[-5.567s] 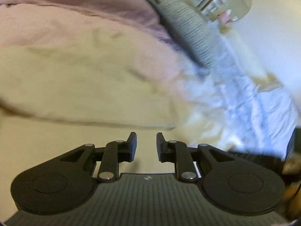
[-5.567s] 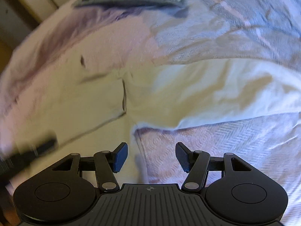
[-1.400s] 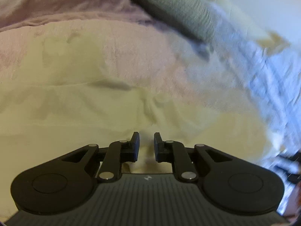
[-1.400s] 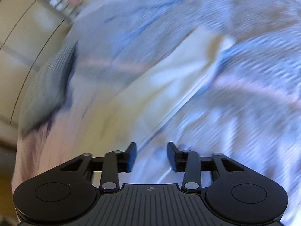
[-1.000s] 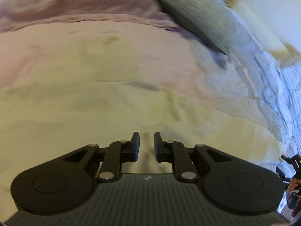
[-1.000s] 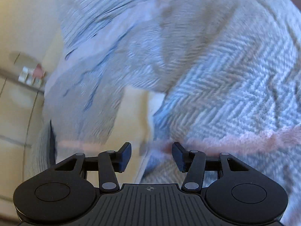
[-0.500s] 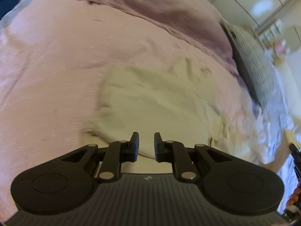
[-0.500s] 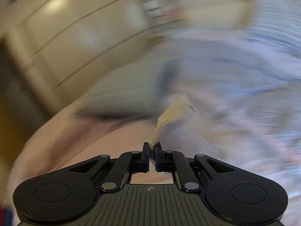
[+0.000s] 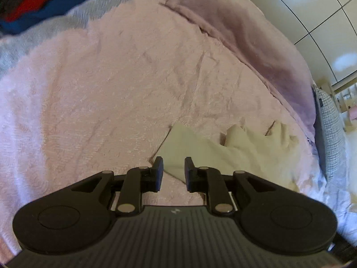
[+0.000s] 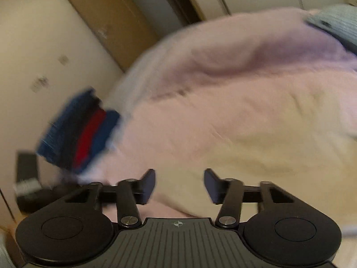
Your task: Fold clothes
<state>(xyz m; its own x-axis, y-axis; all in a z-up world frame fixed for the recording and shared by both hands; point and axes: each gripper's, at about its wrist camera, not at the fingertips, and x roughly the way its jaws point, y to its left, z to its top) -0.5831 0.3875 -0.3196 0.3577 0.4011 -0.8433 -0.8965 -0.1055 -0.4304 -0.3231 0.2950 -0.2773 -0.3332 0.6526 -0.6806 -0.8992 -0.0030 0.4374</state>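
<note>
— Changed just now?
— Right gripper (image 10: 179, 183) let go of the cream garment (image 9: 225, 149), jaws opening wide, nothing between. Left gripper (image 9: 173, 170) opening narrowly, also empty.
— Garment?
— Rumpled on the pink blanket (image 9: 111, 89), at one o'clock beyond the left jaws. Needs regrasping.

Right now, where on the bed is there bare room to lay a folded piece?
The wide pink blanket is bare between the stacked blue and red clothes at one end and the cream garment. It is crowded past the garment, toward the mauve fold and grey pillow.
</note>
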